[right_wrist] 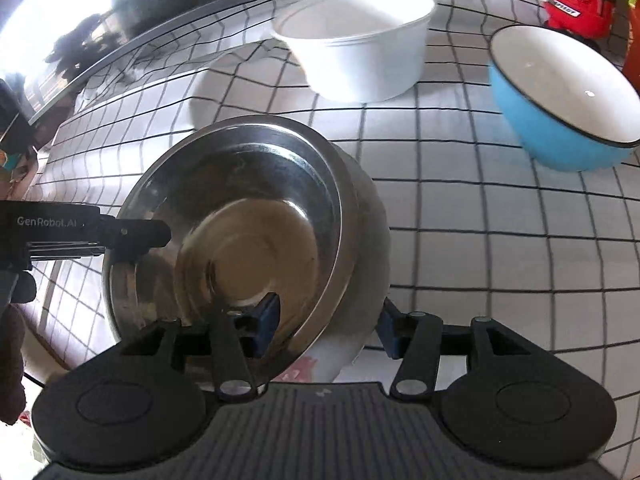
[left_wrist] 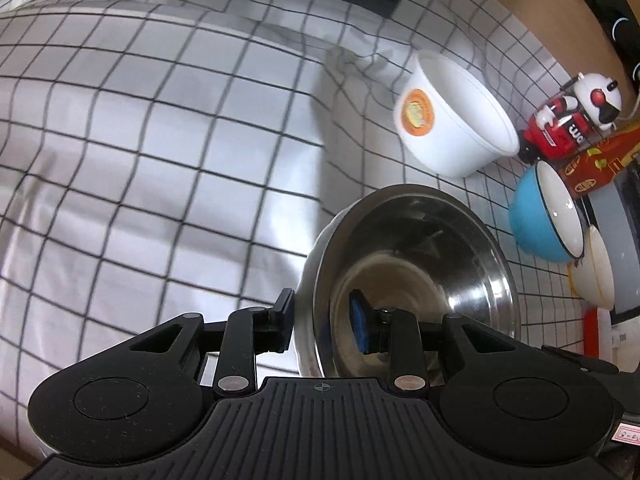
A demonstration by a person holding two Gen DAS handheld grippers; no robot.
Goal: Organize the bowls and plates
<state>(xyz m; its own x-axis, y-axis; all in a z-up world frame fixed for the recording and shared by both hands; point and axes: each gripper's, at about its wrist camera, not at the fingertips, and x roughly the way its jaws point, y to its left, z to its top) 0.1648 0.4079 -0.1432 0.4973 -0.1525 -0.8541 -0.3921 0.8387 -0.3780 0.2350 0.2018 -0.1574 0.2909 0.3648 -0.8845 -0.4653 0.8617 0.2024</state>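
both grippers tip steeply down over the checked tablecloth (left_wrist: 160, 160). left gripper (left_wrist: 324, 320) clamps the steel bowl (left_wrist: 420, 264) rim; right gripper (right_wrist: 328, 324) straddles the opposite wall, can't tell if it's pinching.

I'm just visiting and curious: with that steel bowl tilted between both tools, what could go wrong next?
The steel bowl is tilted, and the right gripper straddles its wall with loose jaws, so it may slip and drop. The white bowl and blue bowl stand close by; a swinging rim could knock them.
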